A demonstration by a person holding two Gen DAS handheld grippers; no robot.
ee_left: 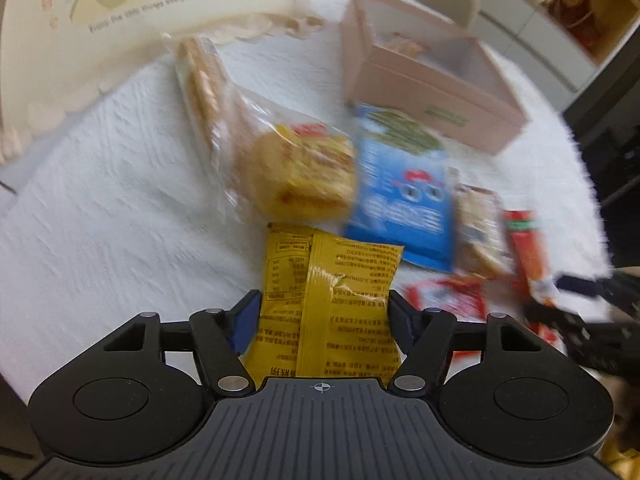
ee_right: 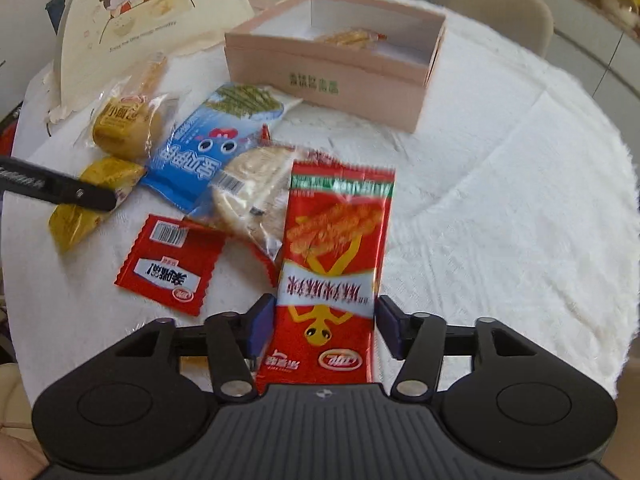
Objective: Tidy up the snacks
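Observation:
My left gripper (ee_left: 324, 312) is shut on a yellow snack packet (ee_left: 332, 276) and holds it over the white tablecloth. In the right wrist view that packet (ee_right: 100, 184) shows at the left with a left finger (ee_right: 60, 190) across it. My right gripper (ee_right: 324, 324) is shut on a long red snack packet (ee_right: 332, 256). A pink open box (ee_right: 332, 80) stands at the back with one wrapped snack (ee_right: 352, 36) inside. Loose on the cloth lie a blue packet (ee_right: 200, 152), a clear-wrapped round cracker (ee_right: 256, 192), a small red sachet (ee_right: 172, 260) and a yellow cake (ee_right: 124, 128).
A cream lid with a cartoon print (ee_right: 152, 12) leans at the back left. A clear-wrapped biscuit stick (ee_left: 204, 84) lies by it. The round table's edge (ee_right: 624, 208) curves at the right. Chairs (ee_right: 504, 8) stand behind the table.

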